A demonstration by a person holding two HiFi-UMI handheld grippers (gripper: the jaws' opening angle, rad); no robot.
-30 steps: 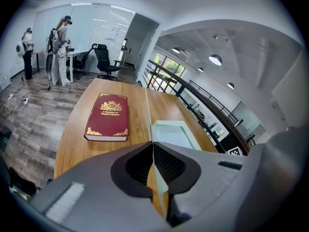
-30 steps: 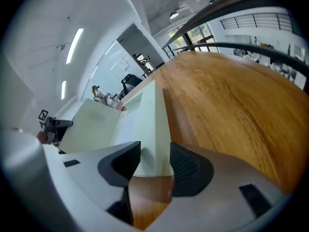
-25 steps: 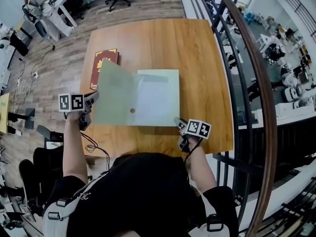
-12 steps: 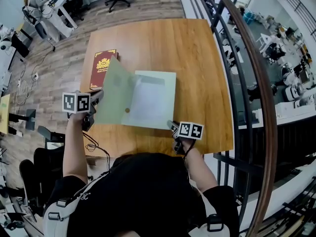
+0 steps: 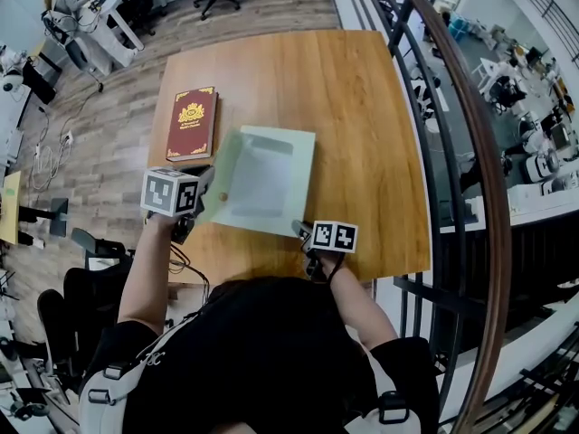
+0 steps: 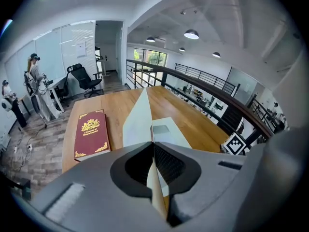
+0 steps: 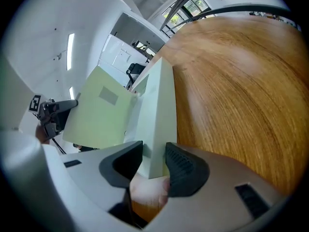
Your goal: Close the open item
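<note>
Status: box file (image 5: 271, 181) sits flat on the table (image 5: 362, 107), and it's the open item. Its cover (image 5: 223, 172) is raised and leaning over toward the body, not down yet. Left gripper (image 5: 204, 184) has its jaws pressed together on the cover's free edge. In the left gripper view the sheet runs edge-on straight out from between the pads (image 6: 153, 154), with the tray just beyond the tips and slightly to their right. I read the edge pinch as deliberate: holding the far end from the hinge gives the most leverage to swing the flap and keeps the jaws clear of the tray as it comes down. Right gripper (image 5: 299, 228) sits at the near corner of the body. Its jaws have just been closing and are fairly wide, with the thick side wall between them (image 7: 153, 162). The right pad is hard against the wall and the left looks seated too, so I'd call it a clamp. Likely purpose is to anchor the base so it doesn't slide or lift while the cover is pulled over. Red book (image 5: 192, 123) lies beyond and to the left of the left jaws, apart from the file and outside the swing path. Remaining, as I judge it: lay the cover flat and press it home. Risk is the thin flap buckling or slipping from the pinch.
</note>
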